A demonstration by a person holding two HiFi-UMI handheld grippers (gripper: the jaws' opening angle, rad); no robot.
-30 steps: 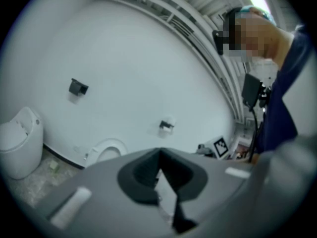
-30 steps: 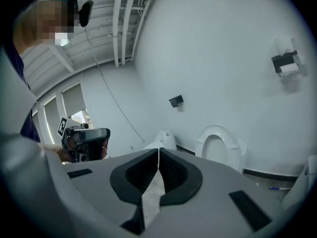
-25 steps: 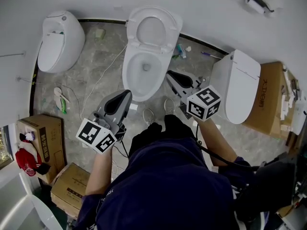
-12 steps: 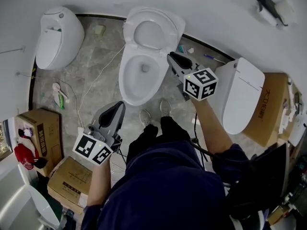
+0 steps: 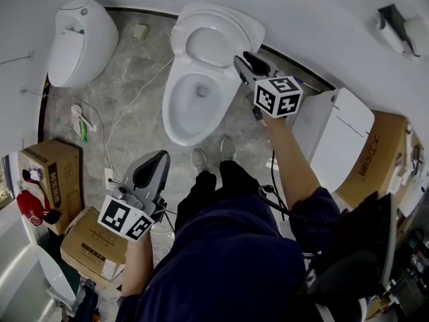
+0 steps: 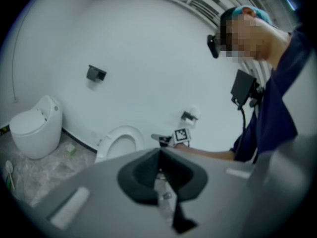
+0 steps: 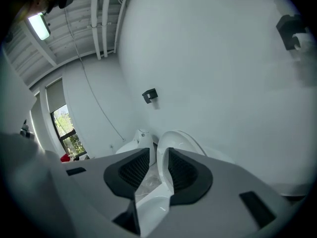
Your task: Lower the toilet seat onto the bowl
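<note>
The white toilet bowl stands at the wall, its seat raised upright against the lid. My right gripper is at the seat's right edge. Its jaws have just been opening and stand a little apart. In the right gripper view the seat's rim shows in the gap of the right gripper, and I cannot tell whether a pad touches it. My left gripper hangs low at the left, well short of the bowl, shut on nothing. The left gripper view shows the seat far ahead.
A second toilet stands at the left wall and a third at the right. Cardboard boxes lie at the lower left. A cable runs across the floor. The person's shoes stand before the bowl.
My right gripper has travelled from near the person's knees up to the raised seat's right edge, and its jaws have parted. The left gripper has drifted down and to the left.
</note>
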